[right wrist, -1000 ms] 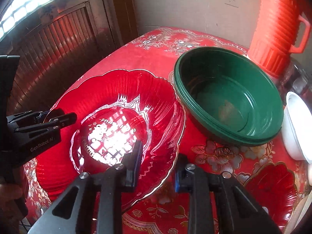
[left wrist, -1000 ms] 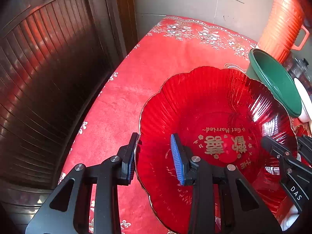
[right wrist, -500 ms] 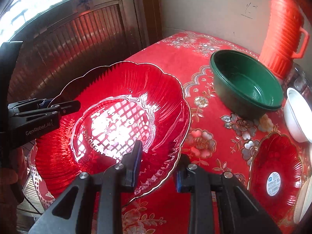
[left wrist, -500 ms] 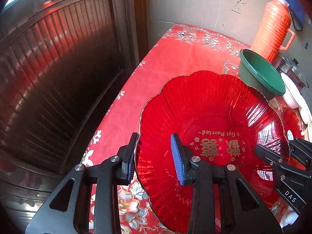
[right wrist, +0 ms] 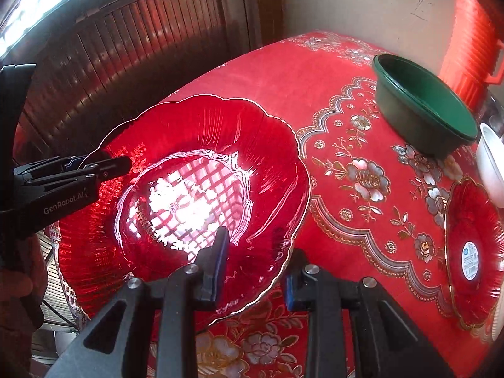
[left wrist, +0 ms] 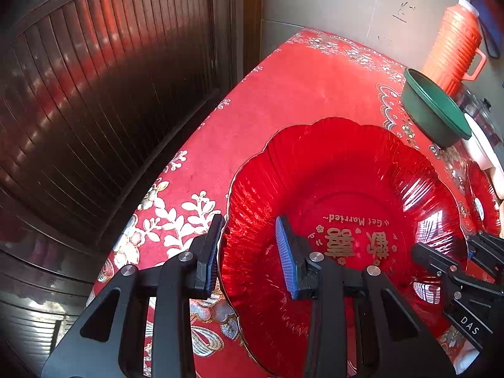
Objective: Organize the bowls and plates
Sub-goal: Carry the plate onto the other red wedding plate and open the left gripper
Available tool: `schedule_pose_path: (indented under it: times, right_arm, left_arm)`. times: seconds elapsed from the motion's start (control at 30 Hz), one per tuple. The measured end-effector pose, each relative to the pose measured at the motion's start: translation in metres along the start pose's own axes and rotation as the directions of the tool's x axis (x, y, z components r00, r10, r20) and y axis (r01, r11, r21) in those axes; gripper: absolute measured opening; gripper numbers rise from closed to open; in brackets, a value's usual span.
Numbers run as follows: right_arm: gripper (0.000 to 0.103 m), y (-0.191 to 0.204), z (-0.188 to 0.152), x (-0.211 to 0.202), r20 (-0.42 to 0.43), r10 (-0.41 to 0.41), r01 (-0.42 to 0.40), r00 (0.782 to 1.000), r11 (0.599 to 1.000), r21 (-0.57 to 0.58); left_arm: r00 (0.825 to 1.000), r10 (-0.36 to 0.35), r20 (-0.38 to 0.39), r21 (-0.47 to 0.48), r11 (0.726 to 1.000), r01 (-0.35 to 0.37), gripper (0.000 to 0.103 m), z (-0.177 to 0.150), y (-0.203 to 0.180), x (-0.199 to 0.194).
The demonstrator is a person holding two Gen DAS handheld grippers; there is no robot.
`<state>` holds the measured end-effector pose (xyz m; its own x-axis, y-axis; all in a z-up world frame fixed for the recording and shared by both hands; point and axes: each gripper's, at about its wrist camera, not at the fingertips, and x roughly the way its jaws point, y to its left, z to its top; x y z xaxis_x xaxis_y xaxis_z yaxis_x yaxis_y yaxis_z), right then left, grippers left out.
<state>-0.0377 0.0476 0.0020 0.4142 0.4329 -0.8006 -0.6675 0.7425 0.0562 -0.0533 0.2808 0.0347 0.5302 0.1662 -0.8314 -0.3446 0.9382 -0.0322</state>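
Left gripper [left wrist: 249, 253]: we've got it clamped over the near-left rim of the big red plate [left wrist: 340, 189], one finger outside under the rim, blue pad inside. Right gripper [right wrist: 255, 267] grips the opposite rim the same way: inner finger on the plate's face, outer one below the edge. Two-sided hold makes sense to us. The plate is wide, thin and glassy, and a single pinch at one edge would probably let it sag or twist.

Plate sits between both grippers, over the near-left part of the table. Whether it's lifted clear or resting on the cloth, we can't tell. Gold lettering in its middle; strong glare there in the right view.

Outward: green bowl [right wrist: 425, 107] well apart at the far right, a white bowl [right wrist: 491, 167] just beside it, a smaller red plate [right wrist: 472, 252] at the right edge. Our guess is that the big plate is being carried to a stacking spot, possibly toward that small plate.

Surface: red tablecloth [left wrist: 283, 94] with floral print, soft, so a set-down should be quiet. Orange thermos [left wrist: 453, 41] at the back against a plain wall. Dark slatted door [left wrist: 94, 94] left of the table.
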Motion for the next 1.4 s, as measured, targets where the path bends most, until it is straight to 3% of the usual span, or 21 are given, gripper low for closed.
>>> schedule_pose_path:
  times: [0.17, 0.23, 0.3, 0.33, 0.43, 0.57, 0.83, 1.07, 1.4]
  right_arm:
    - [0.03, 0.001, -0.001, 0.005, -0.01, 0.019, -0.019, 1.0, 1.0, 0.008]
    - [0.032, 0.0, -0.004, 0.004, -0.01, 0.019, -0.019, 1.0, 1.0, 0.014]
    - [0.035, -0.002, -0.005, 0.001, -0.006, 0.027, -0.027, 1.0, 0.999, 0.029]
    - [0.041, -0.004, -0.006, 0.0, -0.005, 0.03, -0.03, 1.0, 0.999, 0.04]
    - [0.06, -0.011, -0.007, -0.004, 0.003, 0.043, -0.043, 0.999, 0.996, 0.075]
    - [0.06, -0.019, -0.01, -0.016, 0.03, 0.042, -0.045, 0.999, 0.995, 0.092]
    - [0.061, -0.034, -0.017, -0.032, 0.06, 0.051, -0.058, 0.997, 0.99, 0.128]
    - [0.066, -0.037, -0.018, -0.044, 0.081, 0.054, -0.064, 0.995, 0.989, 0.134]
    - [0.07, -0.062, -0.025, -0.068, 0.123, 0.029, -0.052, 0.992, 0.981, 0.186]
  left_arm:
    - [1.0, -0.014, 0.014, -0.083, 0.996, 0.015, 0.035, -0.004, 0.012, 0.003]
    - [1.0, -0.013, 0.02, -0.097, 0.995, 0.015, 0.044, -0.005, 0.016, 0.003]
    - [0.999, -0.027, 0.021, -0.108, 0.994, 0.029, 0.062, -0.006, 0.019, 0.003]
    - [0.999, -0.039, 0.028, -0.115, 0.993, 0.042, 0.063, -0.006, 0.02, 0.002]
    - [0.997, -0.073, 0.034, -0.141, 0.987, 0.077, 0.063, -0.01, 0.028, -0.002]
    - [0.998, -0.006, 0.06, -0.116, 0.993, 0.013, 0.063, -0.01, 0.027, -0.012]
    - [0.989, 0.032, 0.144, -0.061, 0.998, -0.024, 0.063, -0.002, 0.013, -0.046]
    - [0.981, -0.024, 0.193, -0.033, 0.999, 0.031, 0.063, 0.003, -0.009, -0.072]
    - [0.969, -0.113, 0.221, 0.085, 0.992, 0.096, 0.063, 0.01, -0.078, -0.084]
